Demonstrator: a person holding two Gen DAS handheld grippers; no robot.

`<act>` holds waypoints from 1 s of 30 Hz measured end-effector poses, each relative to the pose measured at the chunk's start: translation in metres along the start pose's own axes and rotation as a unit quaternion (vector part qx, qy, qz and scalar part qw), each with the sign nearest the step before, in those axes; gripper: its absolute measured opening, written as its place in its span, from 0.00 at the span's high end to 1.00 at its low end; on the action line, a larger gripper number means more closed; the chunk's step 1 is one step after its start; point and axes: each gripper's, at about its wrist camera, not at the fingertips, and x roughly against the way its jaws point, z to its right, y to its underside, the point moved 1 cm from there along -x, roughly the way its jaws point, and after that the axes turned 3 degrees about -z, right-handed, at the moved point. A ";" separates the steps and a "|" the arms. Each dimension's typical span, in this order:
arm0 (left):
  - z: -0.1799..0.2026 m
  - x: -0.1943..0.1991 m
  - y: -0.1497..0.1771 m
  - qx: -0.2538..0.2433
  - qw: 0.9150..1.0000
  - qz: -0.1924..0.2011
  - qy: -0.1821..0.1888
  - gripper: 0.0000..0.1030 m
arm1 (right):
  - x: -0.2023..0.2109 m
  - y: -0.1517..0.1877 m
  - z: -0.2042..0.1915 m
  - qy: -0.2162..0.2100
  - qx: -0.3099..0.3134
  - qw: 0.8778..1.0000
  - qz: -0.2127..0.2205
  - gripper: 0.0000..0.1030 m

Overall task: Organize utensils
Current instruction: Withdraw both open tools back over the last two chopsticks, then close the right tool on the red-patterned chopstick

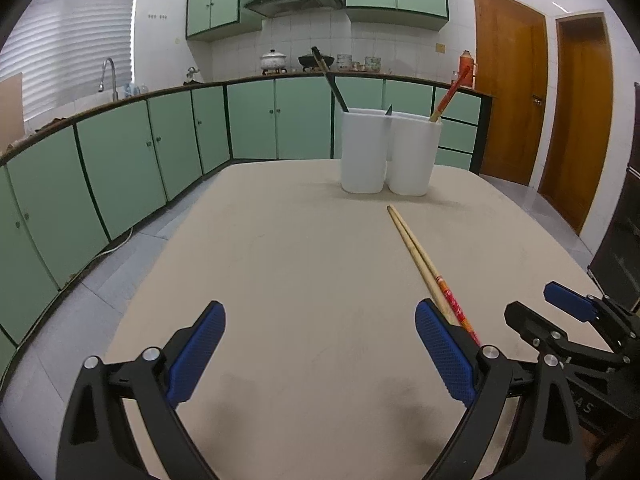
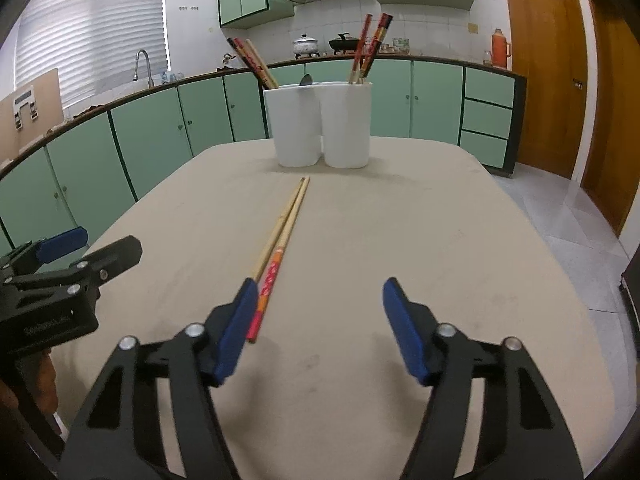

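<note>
The pair of chopsticks [image 2: 280,248] lies flat on the surface [image 2: 360,240], tips toward the white holder [image 2: 320,124] at about 12 o'clock, painted red ends toward you. In the right wrist view those red ends sit just beside the inner face of the left-hand pad — off-centre, toward 10 o'clock from the right gripper [image 2: 318,324], not squarely between its fingers. Its jaws stand partly open, with nothing pressed between them.

To do this pick well, I'd judge you should slide the right gripper toward 9 o'clock until both sticks lie mid-gap, then drop low and close on the painted ends, catching the two together so neither rolls away.

The left gripper [image 1: 320,344] hangs wide and empty; in its view the chopsticks run past the outside of its right-hand pad, toward 2 o'clock. Keep it clear — the two grippers are near each other. The holder already carries several chopsticks and a spoon.
</note>
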 end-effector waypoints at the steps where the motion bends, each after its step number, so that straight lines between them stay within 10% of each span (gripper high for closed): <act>1: -0.001 0.000 0.002 0.000 1.000 -0.001 -0.001 0.09 | -0.001 0.000 -0.001 -0.001 0.000 1.000 -0.001 0.45; 23: -0.024 -0.001 0.011 0.027 1.000 0.001 -0.001 0.09 | -0.016 0.017 -0.038 -0.006 0.041 0.998 -0.043 0.94; 30: -0.020 -0.002 0.014 0.024 1.000 -0.004 0.000 0.09 | -0.017 0.016 -0.033 -0.013 0.029 0.998 -0.046 0.94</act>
